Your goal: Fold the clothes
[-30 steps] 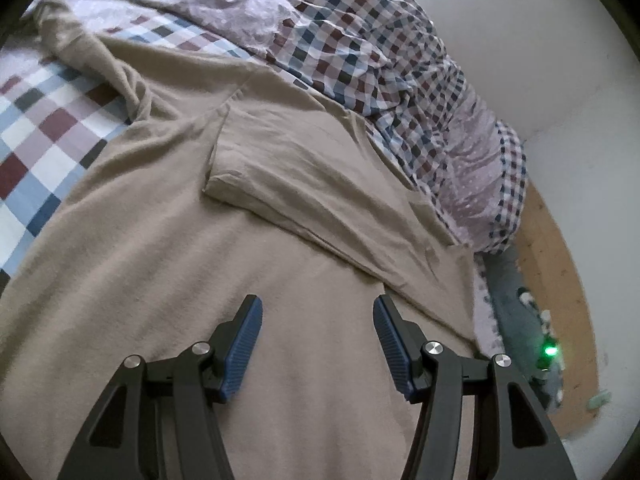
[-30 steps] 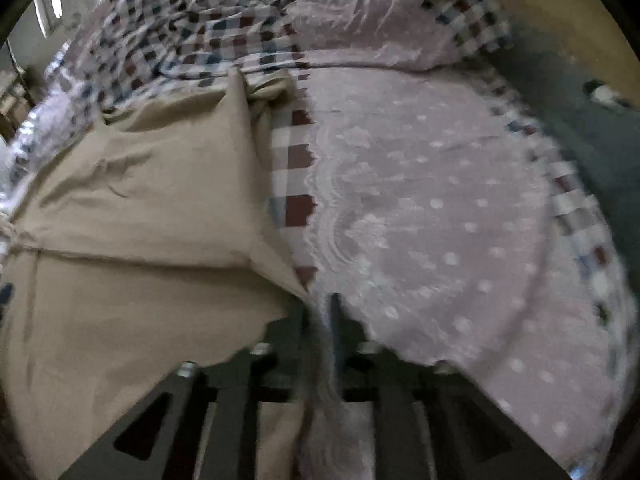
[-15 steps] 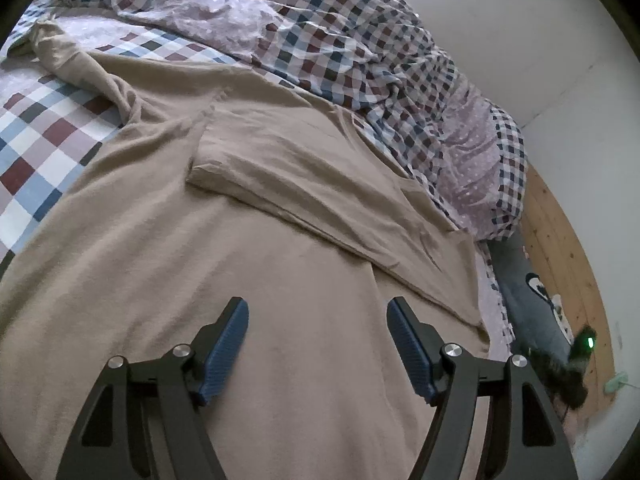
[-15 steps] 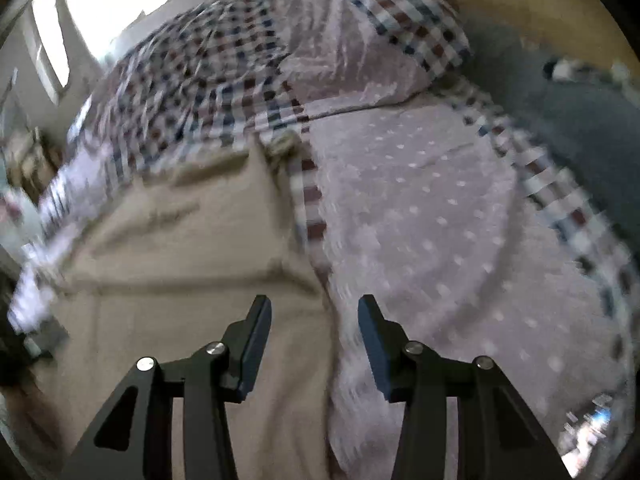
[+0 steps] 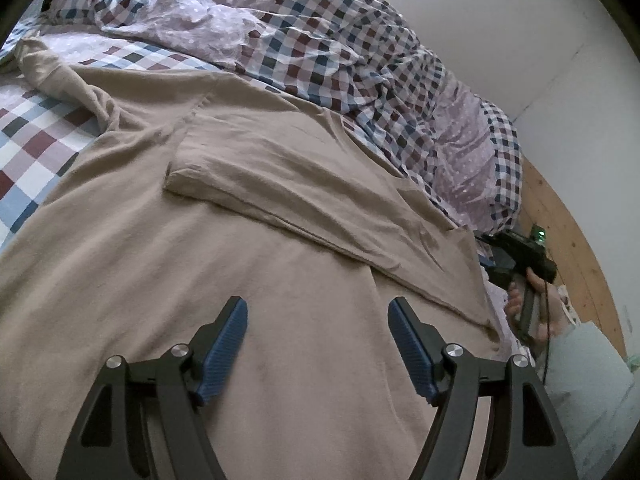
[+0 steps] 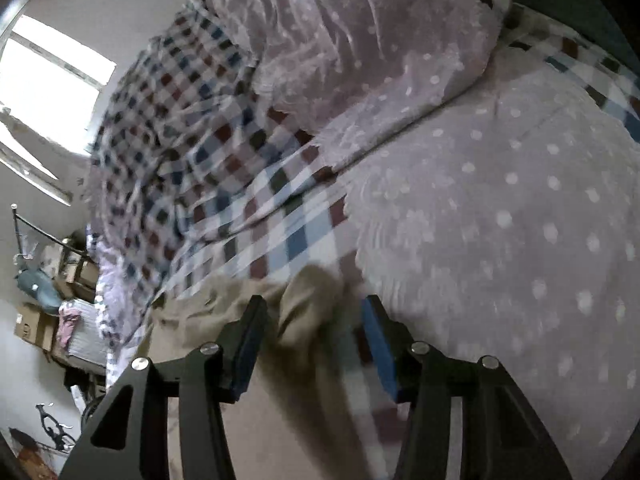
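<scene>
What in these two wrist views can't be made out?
- Left wrist: the shirt's lower hem, cut off by the bottom edge and left gripper.
- Left wrist: the right gripper's jaws, hidden behind the shirt's edge.
- Right wrist: whether the blurred tan cloth touches the pads.

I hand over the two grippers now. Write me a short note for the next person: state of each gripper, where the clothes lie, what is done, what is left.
Left gripper: open, empty, above the body of the beige long-sleeved top.
Right gripper: open, pads not pressing; a bunched beige corner of the top lies between the jaws. The view is blurred.
The top lies spread on the checked bedsheet; the crumpled duvet is behind it.
Done: one sleeve is folded across the body.
Left: the other sleeve is still out and bunched; then fold the body.
</scene>
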Tool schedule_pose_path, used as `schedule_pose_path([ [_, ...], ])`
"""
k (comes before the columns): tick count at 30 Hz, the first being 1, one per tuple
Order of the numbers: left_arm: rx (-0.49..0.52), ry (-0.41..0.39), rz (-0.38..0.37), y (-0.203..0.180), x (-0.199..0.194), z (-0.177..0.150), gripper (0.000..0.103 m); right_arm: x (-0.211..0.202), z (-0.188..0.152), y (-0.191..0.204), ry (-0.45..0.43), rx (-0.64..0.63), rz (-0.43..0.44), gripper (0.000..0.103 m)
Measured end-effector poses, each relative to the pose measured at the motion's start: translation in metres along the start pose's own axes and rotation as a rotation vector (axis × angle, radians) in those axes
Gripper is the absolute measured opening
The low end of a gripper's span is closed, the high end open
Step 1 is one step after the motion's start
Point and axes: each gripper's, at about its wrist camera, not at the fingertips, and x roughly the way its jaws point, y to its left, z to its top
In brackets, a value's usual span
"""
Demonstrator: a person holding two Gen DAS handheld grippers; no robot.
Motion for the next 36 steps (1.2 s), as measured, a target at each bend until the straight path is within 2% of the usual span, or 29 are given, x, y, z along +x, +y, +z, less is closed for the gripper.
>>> schedule_pose_path([
  [1,0.000,-0.001,0.001,0.000,0.001,0.000,0.077,0.007,0.002,0.001,0.022,-0.017,-0.016,0.052],
  [2,0.000,-0.002,0.001,0.000,0.001,-0.001,0.077,0.013,0.004,0.003,0.036,-0.040,-0.039,0.042],
  [3,0.001,-0.003,0.001,0.000,0.001,-0.001,0.077,0.015,0.007,0.007,0.044,-0.074,-0.067,0.005],
  [9,-0.013,-0.006,-0.012,0.003,0.000,-0.001,0.077,0.017,0.040,0.039,0.047,-0.322,-0.262,0.005],
  [10,-0.011,-0.006,-0.009,0.001,0.001,-0.002,0.077,0.017,0.047,0.048,0.012,-0.369,-0.327,0.000],
  [12,-0.004,-0.003,-0.004,0.001,0.001,-0.002,0.077,0.008,0.057,0.056,-0.110,-0.426,-0.478,0.000],
  [13,-0.001,-0.002,-0.002,0.001,0.001,-0.002,0.077,0.006,0.061,0.054,-0.133,-0.419,-0.499,0.000],
  [15,0.002,0.000,-0.002,0.000,0.002,-0.002,0.078,0.005,0.064,0.045,-0.115,-0.362,-0.463,0.002],
  [17,0.003,0.001,-0.002,0.001,0.002,-0.001,0.078,0.003,0.058,0.030,-0.072,-0.281,-0.378,0.007],
  [18,0.003,0.001,-0.002,0.001,0.002,-0.001,0.078,0.000,0.052,0.023,-0.046,-0.250,-0.333,0.025],
  [20,-0.001,0.000,-0.006,0.002,0.001,0.000,0.078,-0.010,0.035,0.012,-0.030,-0.198,-0.246,0.050],
  [23,-0.010,-0.002,-0.014,0.003,0.000,-0.001,0.078,-0.024,0.008,0.000,-0.031,-0.145,-0.136,0.050],
  [25,-0.013,-0.003,-0.020,0.004,-0.002,-0.001,0.078,-0.027,-0.004,-0.003,-0.021,-0.138,-0.105,0.050],
  [30,-0.024,-0.006,-0.034,0.005,-0.004,-0.002,0.078,-0.030,0.007,0.004,-0.046,-0.163,-0.138,0.050],
  [32,-0.027,-0.006,-0.035,0.005,-0.004,-0.001,0.078,-0.032,0.019,0.020,-0.047,-0.238,-0.167,0.051],
  [34,-0.028,-0.005,-0.033,0.005,-0.003,-0.001,0.078,-0.023,0.028,0.045,0.002,-0.351,-0.183,0.051],
  [36,-0.031,-0.006,-0.032,0.005,-0.003,-0.001,0.078,-0.006,0.034,0.067,0.089,-0.417,-0.174,0.051],
])
